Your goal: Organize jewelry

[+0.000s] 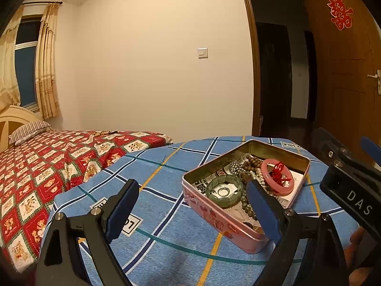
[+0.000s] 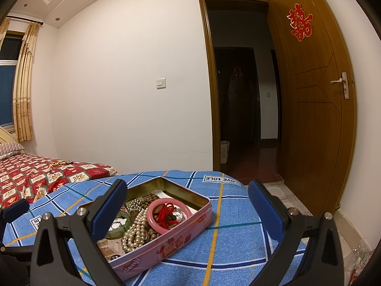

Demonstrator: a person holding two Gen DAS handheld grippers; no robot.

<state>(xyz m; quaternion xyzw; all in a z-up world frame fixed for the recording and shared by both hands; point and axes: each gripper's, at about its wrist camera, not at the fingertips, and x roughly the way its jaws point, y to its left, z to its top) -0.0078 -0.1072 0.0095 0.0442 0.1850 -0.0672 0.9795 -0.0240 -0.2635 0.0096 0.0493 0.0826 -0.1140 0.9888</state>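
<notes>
With both our left gripper point(image 1: 193, 205) and right gripper point(image 2: 188, 209) spread wide and empty above the pink tin point(image 2: 166, 245) of jewelry on the blue cloth point(image 1: 166, 243), we should descend slowly and pinch one piece only.

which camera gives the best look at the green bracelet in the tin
The left wrist view: the green bracelet lies whole and unobstructed in the pink tin. In the right wrist view, the right gripper's finger covers most of it.
</notes>
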